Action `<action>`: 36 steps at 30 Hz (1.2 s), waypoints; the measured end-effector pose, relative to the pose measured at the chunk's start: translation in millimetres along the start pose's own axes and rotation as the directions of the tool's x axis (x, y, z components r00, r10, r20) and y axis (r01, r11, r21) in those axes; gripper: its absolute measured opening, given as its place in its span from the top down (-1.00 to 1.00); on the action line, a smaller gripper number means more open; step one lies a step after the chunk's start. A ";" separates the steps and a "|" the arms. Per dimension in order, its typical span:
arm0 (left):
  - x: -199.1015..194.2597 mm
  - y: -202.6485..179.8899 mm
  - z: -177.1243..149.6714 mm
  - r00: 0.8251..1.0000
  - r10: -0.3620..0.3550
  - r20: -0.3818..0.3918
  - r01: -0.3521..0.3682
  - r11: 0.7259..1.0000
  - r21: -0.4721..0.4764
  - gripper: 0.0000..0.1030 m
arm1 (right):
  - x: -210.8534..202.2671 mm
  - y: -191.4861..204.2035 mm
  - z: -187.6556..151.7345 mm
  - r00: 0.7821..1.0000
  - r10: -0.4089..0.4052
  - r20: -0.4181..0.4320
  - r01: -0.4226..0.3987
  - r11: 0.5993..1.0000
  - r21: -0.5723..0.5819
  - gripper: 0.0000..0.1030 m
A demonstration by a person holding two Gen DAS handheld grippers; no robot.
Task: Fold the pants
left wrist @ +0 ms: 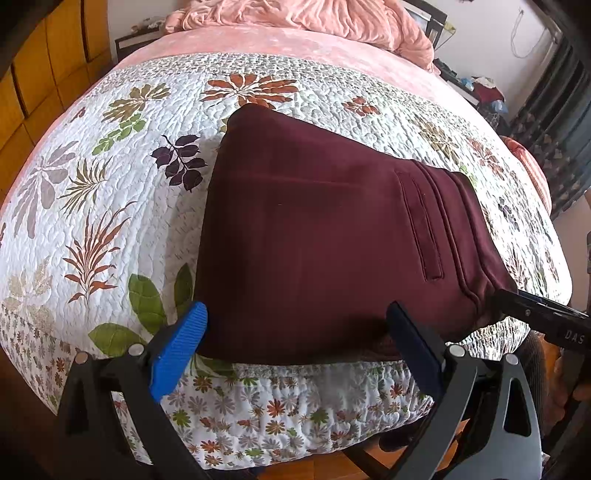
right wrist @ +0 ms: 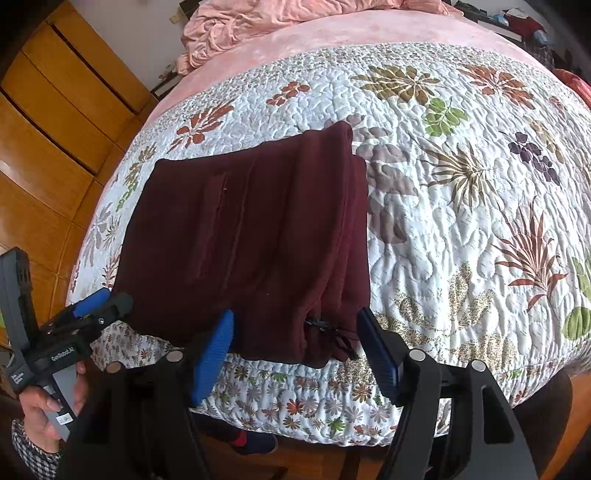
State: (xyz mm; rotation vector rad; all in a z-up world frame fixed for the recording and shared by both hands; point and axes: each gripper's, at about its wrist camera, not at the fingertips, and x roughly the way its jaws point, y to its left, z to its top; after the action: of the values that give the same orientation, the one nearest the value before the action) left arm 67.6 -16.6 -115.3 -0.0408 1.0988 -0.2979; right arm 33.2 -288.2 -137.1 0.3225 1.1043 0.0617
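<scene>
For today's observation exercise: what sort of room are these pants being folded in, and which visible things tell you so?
Most likely a home bedroom. The maroon pants lie on a bed under a floral quilt, a crumpled pink blanket is heaped at the far end, and wooden wardrobe doors stand alongside.

1. The pants (left wrist: 332,236) are a plain dark maroon, with a black drawstring (right wrist: 334,332) at the waist.
2. The quilt (left wrist: 122,206) is white with rust, olive, green, grey and purple leaf prints; its border (left wrist: 280,413) carries small flowers in the same colours.
3. The blanket (left wrist: 314,18) and the sheet (right wrist: 332,29) under it are salmon pink.
4. The fingers (left wrist: 177,350) have bright blue ribbed pads on black frames.
5. The wardrobe (right wrist: 55,129) is honey-yellow wood.
</scene>
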 end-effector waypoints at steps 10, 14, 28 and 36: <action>-3.2 15.5 1.3 0.999 -0.035 -0.017 0.034 0.999 -0.030 -0.90 | -6.3 0.1 1.1 1.000 0.011 0.005 -0.011 1.000 -0.004 -0.36; -5.2 43.1 2.3 0.995 -0.092 -0.033 0.087 0.986 -0.144 -0.90 | -10.9 -4.9 4.4 0.995 0.097 -0.007 -0.097 0.995 0.023 -0.43; 19.2 52.5 6.6 0.986 -0.136 -0.092 0.116 0.975 -0.191 -0.90 | 11.6 -5.2 11.5 0.987 0.153 -0.053 -0.152 0.988 0.025 0.10; 17.7 45.9 9.8 0.984 -0.146 -0.101 0.131 0.981 -0.145 -0.90 | -0.2 -10.3 12.8 0.987 0.151 -0.060 -0.152 0.988 -0.012 0.39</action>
State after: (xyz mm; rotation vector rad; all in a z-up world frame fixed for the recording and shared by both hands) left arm 93.6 21.8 -134.4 -0.2273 1.2290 -0.3524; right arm 43.3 -301.0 -134.7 0.3915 1.1360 0.2170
